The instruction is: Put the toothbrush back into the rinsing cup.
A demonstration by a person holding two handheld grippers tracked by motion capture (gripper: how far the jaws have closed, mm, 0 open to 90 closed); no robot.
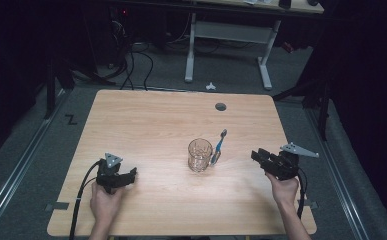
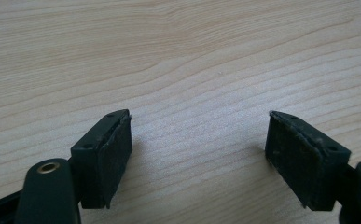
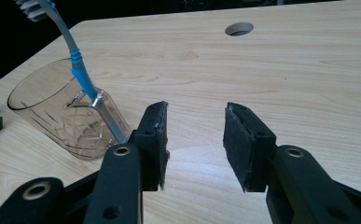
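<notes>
Your left gripper (image 1: 131,175) rests near the table's (image 1: 146,120) near-left corner, jaws spread wide over bare wood, gripping nothing. Your right gripper (image 1: 257,155) sits at the right side, jaws parted with nothing between them. Between the two, nearer your right, stands a clear glass mug (image 1: 200,155). A blue toothbrush (image 1: 220,142) leans against its right side (bristles up, tilted away).

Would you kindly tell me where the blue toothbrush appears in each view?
High view: toothbrush right of centre, leaning against the glass mug.
Left gripper view: bare table, no toothbrush.
Right gripper view: toothbrush upper left.
Shared landmark: the round table hole.
</notes>
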